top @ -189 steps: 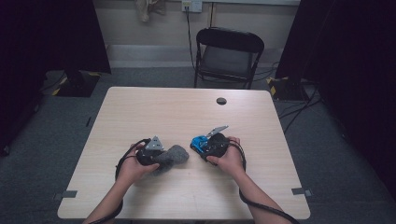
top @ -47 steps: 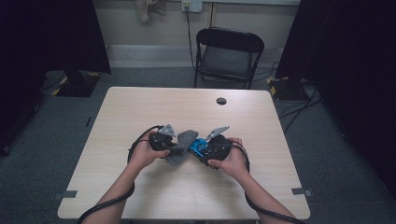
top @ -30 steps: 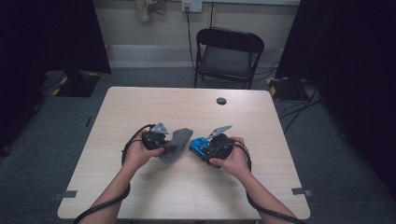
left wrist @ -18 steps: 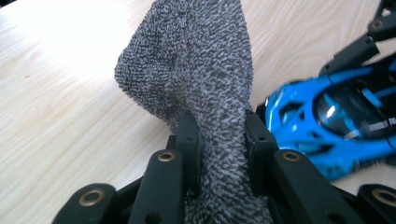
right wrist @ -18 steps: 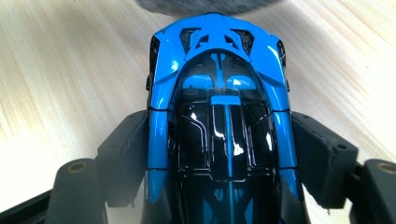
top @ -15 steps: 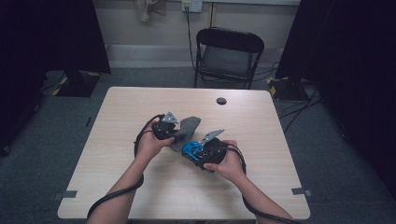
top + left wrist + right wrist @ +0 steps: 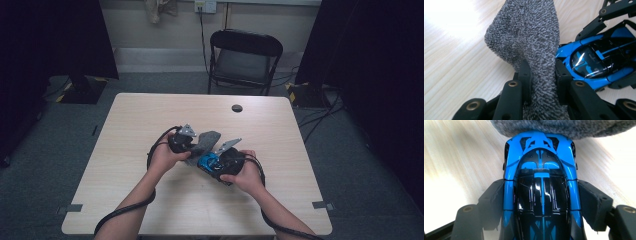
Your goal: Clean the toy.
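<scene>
Since half a second back your left gripper [image 7: 192, 141] has barely shifted, clamped on the one grey terry cloth [image 7: 529, 42], which rests against the nose of the one blue and black toy car [image 7: 540, 185]. Your right gripper [image 7: 216, 161] has just been closing a touch, with its jaws hugging the car's flanks at table centre. Both hands have slid slightly toward 6 o'clock. One small black round disc [image 7: 237, 108] sits at 12 o'clock near the far edge of the pale wooden table [image 7: 125, 150]. Loads of bare room at 9 and 3 o'clock.
</scene>
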`<control>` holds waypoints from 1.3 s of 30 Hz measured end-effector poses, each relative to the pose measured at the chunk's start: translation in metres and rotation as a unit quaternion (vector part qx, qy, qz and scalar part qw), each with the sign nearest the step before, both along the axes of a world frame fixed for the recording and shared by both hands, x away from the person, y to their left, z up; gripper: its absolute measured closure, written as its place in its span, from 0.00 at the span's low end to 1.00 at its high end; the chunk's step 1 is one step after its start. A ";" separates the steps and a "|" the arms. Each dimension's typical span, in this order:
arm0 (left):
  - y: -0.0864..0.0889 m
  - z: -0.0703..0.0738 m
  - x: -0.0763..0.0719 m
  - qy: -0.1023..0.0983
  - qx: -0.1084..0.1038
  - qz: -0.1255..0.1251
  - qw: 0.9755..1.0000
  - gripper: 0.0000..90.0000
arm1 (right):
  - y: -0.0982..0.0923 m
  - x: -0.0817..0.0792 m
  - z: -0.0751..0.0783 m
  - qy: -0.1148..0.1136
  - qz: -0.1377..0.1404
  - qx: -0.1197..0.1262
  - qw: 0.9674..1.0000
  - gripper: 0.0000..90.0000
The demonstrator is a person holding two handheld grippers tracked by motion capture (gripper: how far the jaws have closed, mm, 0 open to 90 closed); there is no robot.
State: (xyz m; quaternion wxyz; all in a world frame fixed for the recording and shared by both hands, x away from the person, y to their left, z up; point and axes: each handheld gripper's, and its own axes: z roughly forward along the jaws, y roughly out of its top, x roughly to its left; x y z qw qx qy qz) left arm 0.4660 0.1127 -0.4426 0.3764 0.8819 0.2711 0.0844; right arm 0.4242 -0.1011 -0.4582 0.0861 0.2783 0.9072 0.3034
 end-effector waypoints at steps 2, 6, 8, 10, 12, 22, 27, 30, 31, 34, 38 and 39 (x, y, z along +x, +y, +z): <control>0.002 -0.001 0.000 0.004 -0.004 0.000 1.000 0.81 | 0.000 0.001 -0.002 0.004 -0.001 -0.004 1.000 0.32; 0.006 -0.003 0.000 0.000 0.010 0.005 1.000 0.81 | -0.003 0.003 -0.005 0.006 -0.009 0.001 1.000 0.32; 0.008 -0.005 -0.001 0.004 0.007 0.005 1.000 0.81 | -0.004 0.004 -0.005 0.005 -0.009 -0.003 1.000 0.32; 0.011 -0.006 -0.002 0.009 0.010 0.002 1.000 0.81 | -0.006 0.004 -0.003 0.005 -0.011 -0.004 1.000 0.32; 0.013 -0.006 -0.003 0.014 0.012 -0.001 1.000 0.81 | -0.007 0.005 -0.001 0.000 -0.017 -0.006 1.000 0.32; 0.020 -0.009 -0.016 0.020 0.016 -0.025 0.999 0.81 | -0.017 0.013 0.007 -0.001 -0.039 -0.005 0.999 0.32; 0.025 -0.008 -0.021 0.032 0.006 -0.038 0.999 0.81 | -0.020 0.016 0.008 0.001 -0.046 -0.005 0.999 0.32; 0.031 -0.006 -0.020 0.035 0.000 -0.027 0.999 0.81 | -0.021 0.016 0.008 0.003 -0.049 -0.001 0.999 0.32; 0.033 -0.006 -0.019 0.034 0.002 -0.023 0.999 0.81 | -0.022 0.016 0.007 0.001 -0.049 -0.001 0.999 0.32; 0.038 -0.005 -0.015 0.023 0.009 0.009 1.000 0.81 | -0.023 0.015 0.008 0.002 -0.047 0.002 0.999 0.32; 0.036 -0.005 -0.004 0.004 0.014 0.041 0.999 0.81 | -0.017 0.010 0.010 0.001 -0.030 0.000 1.000 0.32; 0.032 -0.006 -0.001 0.005 0.015 0.040 0.999 0.81 | -0.015 0.009 0.010 0.000 -0.028 0.002 1.000 0.32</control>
